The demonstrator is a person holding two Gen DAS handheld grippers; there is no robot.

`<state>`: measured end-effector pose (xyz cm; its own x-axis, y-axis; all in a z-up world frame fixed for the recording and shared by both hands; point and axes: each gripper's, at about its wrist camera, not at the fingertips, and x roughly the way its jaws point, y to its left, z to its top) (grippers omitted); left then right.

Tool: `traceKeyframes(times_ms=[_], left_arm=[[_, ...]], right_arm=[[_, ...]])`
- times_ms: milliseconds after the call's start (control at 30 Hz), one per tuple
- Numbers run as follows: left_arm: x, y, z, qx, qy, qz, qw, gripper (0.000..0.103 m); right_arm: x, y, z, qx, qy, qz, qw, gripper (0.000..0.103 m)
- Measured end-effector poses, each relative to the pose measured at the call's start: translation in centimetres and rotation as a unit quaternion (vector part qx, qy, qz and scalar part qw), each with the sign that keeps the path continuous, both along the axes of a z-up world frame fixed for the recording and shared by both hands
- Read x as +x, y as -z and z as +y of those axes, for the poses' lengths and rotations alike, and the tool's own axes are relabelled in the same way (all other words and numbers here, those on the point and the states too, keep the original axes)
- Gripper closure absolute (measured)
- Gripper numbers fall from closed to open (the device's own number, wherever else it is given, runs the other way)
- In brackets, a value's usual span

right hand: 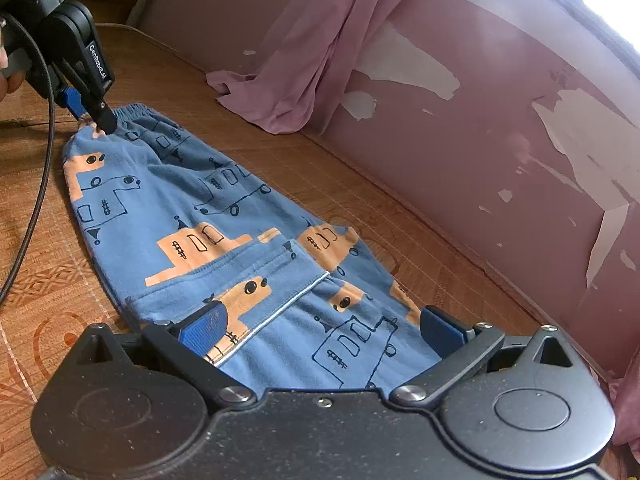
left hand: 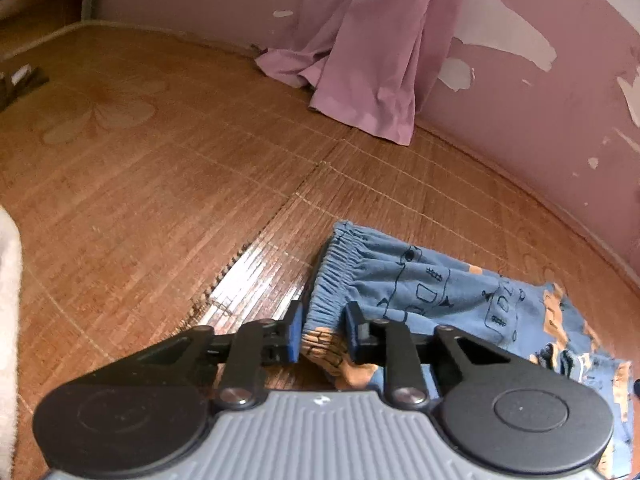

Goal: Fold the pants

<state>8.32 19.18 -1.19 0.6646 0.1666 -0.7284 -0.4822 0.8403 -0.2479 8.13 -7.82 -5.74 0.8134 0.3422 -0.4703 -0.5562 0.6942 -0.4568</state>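
The blue patterned pants (right hand: 224, 240) lie flat on the bamboo mat (left hand: 160, 160) near the pink wall (right hand: 500, 120). The left gripper (left hand: 322, 330) seems clamped on the waistband corner; the right gripper (right hand: 320, 324) hovers spread wide over the leg end.

The left gripper (left hand: 322, 330) fingers (left hand: 294, 332) straddle, perhaps pinching, the pants (left hand: 400, 280) waistband corner.
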Motion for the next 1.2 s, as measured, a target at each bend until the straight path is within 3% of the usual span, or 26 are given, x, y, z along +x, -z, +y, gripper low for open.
traceKeyframes(times_ms=[167, 433, 567, 800, 967, 1133, 1200], left_arm=[[0.4, -0.8, -1.6, 0.048, 0.009, 0.012, 0.9987, 0.082], [0.2, -1.8, -2.2, 0.059, 0.005, 0.007, 0.9982, 0.083], [-0.3, -3.1, -3.0, 0.073, 0.013, -0.023, 0.9970, 0.083], [-0.7, -5.3, -6.3, 0.141, 0.055, -0.061, 0.9867, 0.083], [-0.1, -6.4, -9.7, 0.204, 0.094, -0.069, 0.9720, 0.083], [0.3, -5.7, -10.7, 0.231, 0.101, -0.057, 0.9661, 0.083], [0.2, -5.0, -9.8, 0.228, 0.092, -0.047, 0.9683, 0.082]], right_arm=[[0.0, 0.0, -0.1, 0.005, 0.001, 0.001, 1.000, 0.001], [0.1, 0.1, -0.3, 0.013, 0.001, 0.003, 1.000, 0.001], [0.1, 0.1, -0.4, 0.015, 0.001, 0.004, 1.000, 0.001], [0.0, -0.1, -0.1, 0.002, -0.007, -0.002, 1.000, 0.001], [0.0, -0.2, -0.8, 0.015, -0.006, 0.008, 1.000, 0.001], [-0.1, -0.1, -1.1, 0.023, -0.007, 0.014, 1.000, 0.001], [-0.2, -0.1, -1.1, 0.024, -0.008, 0.013, 1.000, 0.001]])
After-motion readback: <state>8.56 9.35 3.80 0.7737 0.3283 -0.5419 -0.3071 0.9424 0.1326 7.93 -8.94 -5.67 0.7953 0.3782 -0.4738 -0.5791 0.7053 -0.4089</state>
